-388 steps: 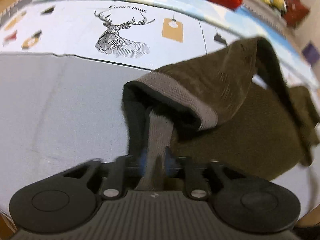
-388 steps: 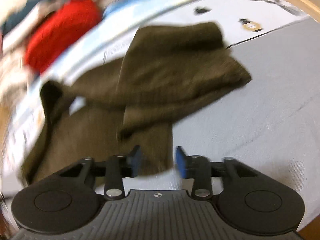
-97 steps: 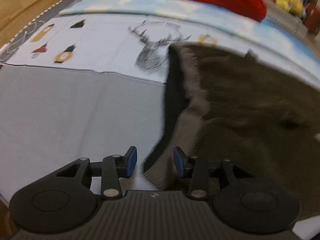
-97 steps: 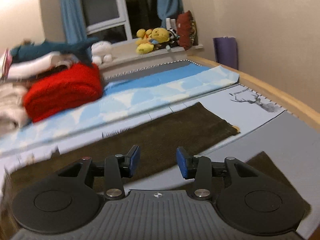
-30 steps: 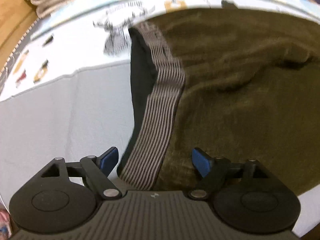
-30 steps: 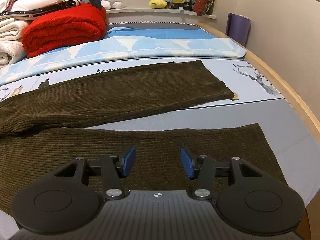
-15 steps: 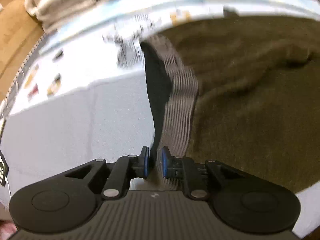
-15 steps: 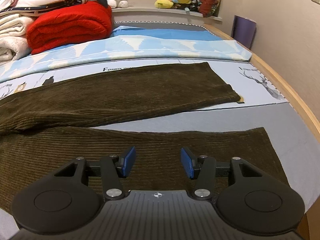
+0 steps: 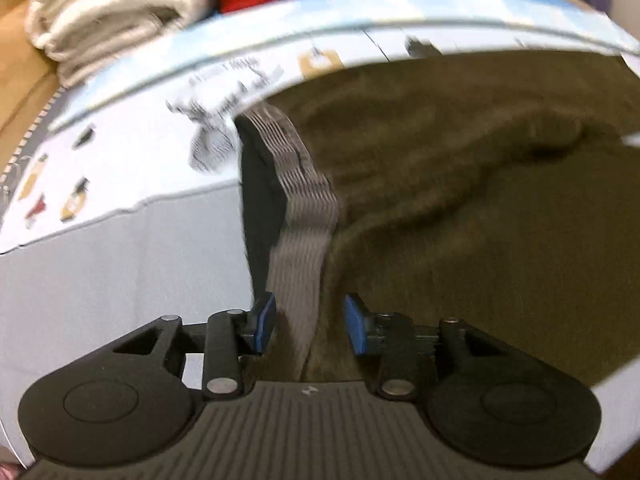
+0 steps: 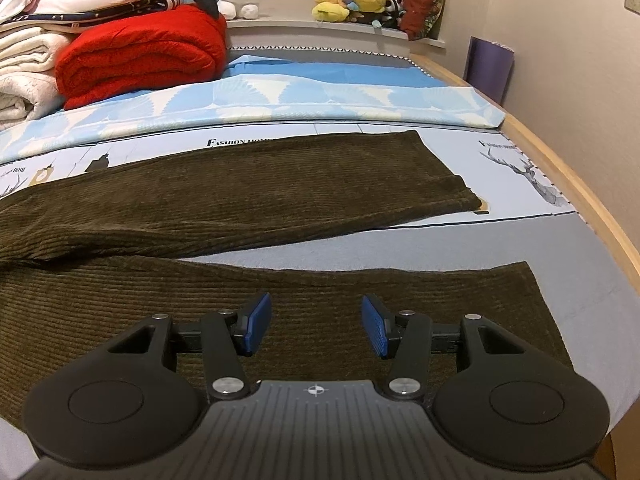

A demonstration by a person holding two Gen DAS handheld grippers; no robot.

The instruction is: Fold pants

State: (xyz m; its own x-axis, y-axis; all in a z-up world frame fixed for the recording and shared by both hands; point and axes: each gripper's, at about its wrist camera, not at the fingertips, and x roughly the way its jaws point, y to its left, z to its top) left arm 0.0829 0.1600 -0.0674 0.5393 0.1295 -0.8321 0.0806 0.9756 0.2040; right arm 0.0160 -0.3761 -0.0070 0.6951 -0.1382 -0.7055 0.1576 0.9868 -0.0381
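Dark olive corduroy pants [image 10: 248,196] lie spread on the bed, both legs stretched to the right with a gap between them. In the left wrist view the pants [image 9: 460,184] show their grey ribbed waistband [image 9: 308,216], which runs down between the jaws of my left gripper [image 9: 310,322]. The jaws stand apart around the band, not pinching it. My right gripper [image 10: 316,326] is open and empty, hovering just above the near leg [image 10: 440,292].
A folded red blanket [image 10: 140,52] and white blankets [image 10: 24,72] are stacked at the bed's far left. Plush toys [image 10: 352,0] sit on the window sill. The bed's wooden edge [image 10: 576,192] runs along the right, near the wall.
My left gripper was shut on the waistband half a second ago and has now opened. The left view shifted slightly and is blurred. My right gripper stayed open and barely moved.
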